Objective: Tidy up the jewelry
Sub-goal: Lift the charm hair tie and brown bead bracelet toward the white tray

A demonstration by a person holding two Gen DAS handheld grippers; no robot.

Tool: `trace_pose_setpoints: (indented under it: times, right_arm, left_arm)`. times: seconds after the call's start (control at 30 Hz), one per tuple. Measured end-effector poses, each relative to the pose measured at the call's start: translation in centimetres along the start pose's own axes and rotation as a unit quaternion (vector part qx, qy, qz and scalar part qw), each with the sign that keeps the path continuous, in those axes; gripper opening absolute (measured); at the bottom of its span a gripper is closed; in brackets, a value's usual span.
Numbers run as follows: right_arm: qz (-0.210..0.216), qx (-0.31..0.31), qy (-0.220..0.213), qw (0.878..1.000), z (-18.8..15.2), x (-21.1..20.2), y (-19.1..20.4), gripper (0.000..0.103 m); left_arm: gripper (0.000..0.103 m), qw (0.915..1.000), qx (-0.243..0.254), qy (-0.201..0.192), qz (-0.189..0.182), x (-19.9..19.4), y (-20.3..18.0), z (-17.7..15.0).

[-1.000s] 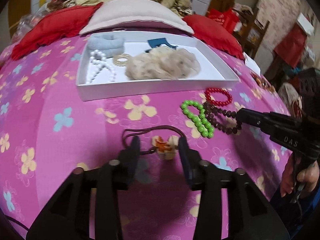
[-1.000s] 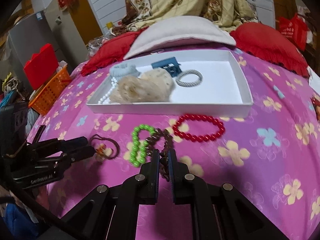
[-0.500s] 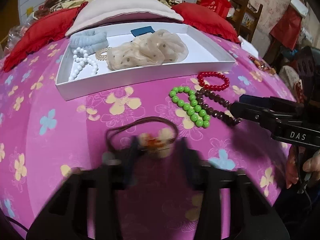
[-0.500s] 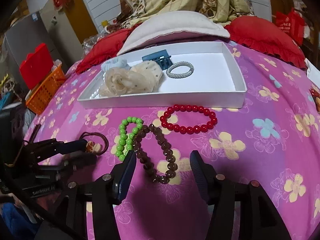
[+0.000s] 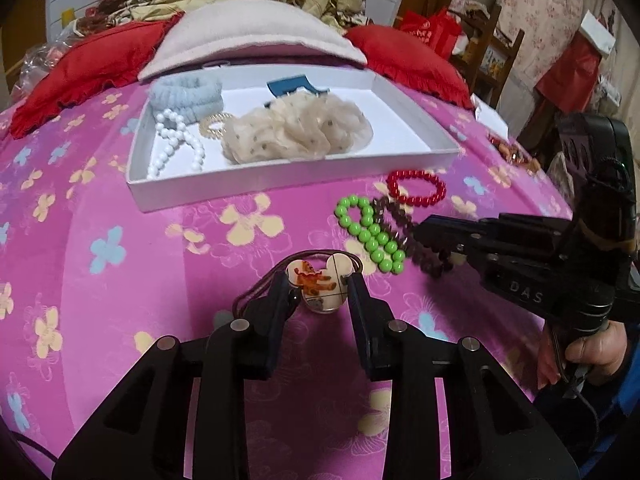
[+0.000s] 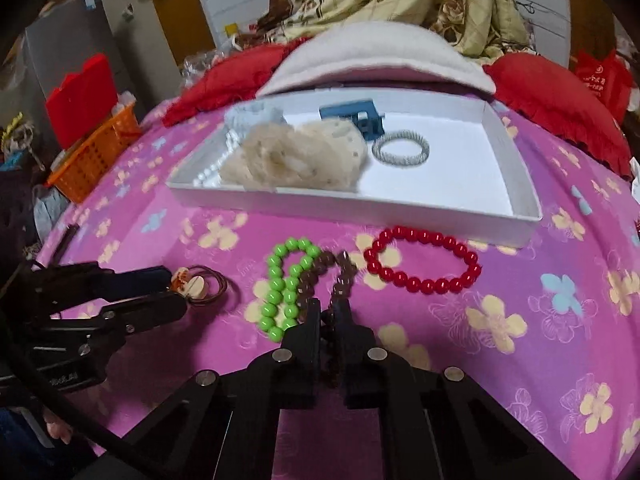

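Note:
My left gripper (image 5: 318, 286) is shut on a cream mouse-shaped charm hair tie (image 5: 316, 280) with a brown elastic loop, just above the pink flowered cloth. It also shows in the right wrist view (image 6: 188, 282). My right gripper (image 6: 329, 308) is shut on a brown bead bracelet (image 6: 320, 268), whose far end lies on the cloth. The bracelet also shows in the left wrist view (image 5: 400, 226). A green bead bracelet (image 6: 286, 288) lies touching it on the left. A red bead bracelet (image 6: 424, 260) lies to the right. A white tray (image 6: 516, 184) sits behind.
The tray holds a beige scrunchie (image 5: 296, 132), white pearls (image 5: 176, 148), a blue-grey scrunchie (image 5: 184, 94), a gold coil tie (image 5: 214, 122), a blue claw clip (image 6: 354, 118) and a silver ring tie (image 6: 400, 148). Red cushions and a pale pillow (image 5: 248, 36) lie behind. An orange basket (image 6: 96, 152) stands left.
My left gripper has closed on the charm hair tie and lifted it slightly. My right gripper, open half a second ago, has shut on the brown bracelet's near end.

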State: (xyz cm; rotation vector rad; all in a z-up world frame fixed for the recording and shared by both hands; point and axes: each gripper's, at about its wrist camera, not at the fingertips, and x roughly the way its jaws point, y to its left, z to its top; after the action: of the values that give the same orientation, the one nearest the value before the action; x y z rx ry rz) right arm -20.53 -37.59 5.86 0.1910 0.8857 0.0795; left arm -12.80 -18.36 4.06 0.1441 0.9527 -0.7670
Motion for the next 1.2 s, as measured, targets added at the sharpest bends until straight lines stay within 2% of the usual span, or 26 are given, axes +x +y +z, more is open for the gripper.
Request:
trace_pose_setpoints:
  times: [0.17,0.37,0.5,0.57,0.67,0.8,0.87,0.97,1.2]
  right_arm:
    - [0.009,0.009,-0.009,1.000,0.8,-1.3,-0.2,0.006]
    - [-0.010,0.025,-0.002,1.000,0.1,-1.0,-1.2,0.006]
    - [-0.025,0.009,0.010,1.000,-0.5,-0.8,-1.3,0.007]
    - [-0.034,0.004,0.023,0.999,-0.6,-0.2,-1.4,0.011]
    - [-0.046,0.001,0.031,0.998,-0.6,0.9,-1.6,0.025]
    - [-0.054,-0.002,0.029,0.998,-0.4,1.8,-1.6,0.027]
    - [-0.053,-0.010,0.029,0.998,-0.1,2.1,-1.3,0.027]
    - [-0.045,-0.011,0.036,0.998,0.1,2.4,-0.8,0.008]
    - [-0.035,-0.013,-0.003,0.999,1.3,-0.8,-0.2,0.008]
  left_arm:
    - [0.029,0.9997,-0.014,-0.020,-0.002,-1.5,0.7,0.4]
    - [0.029,0.9992,-0.019,-0.034,-0.001,-2.8,0.9,0.3]
    - [0.029,0.9988,-0.024,-0.041,-0.002,-3.3,1.3,0.4]
    - [0.029,0.9988,-0.025,-0.043,0.000,-3.4,1.3,0.4]
    - [0.029,0.9988,-0.023,-0.043,0.001,-3.5,1.3,0.4]
    - [0.029,0.9987,-0.024,-0.045,0.001,-3.5,1.2,0.4]
    - [0.029,0.9986,-0.026,-0.046,0.001,-3.6,1.2,0.4]
    - [0.029,0.9985,-0.028,-0.047,0.003,-3.7,1.4,0.5]
    - [0.029,0.9975,-0.042,-0.057,0.004,-4.3,2.2,0.6]
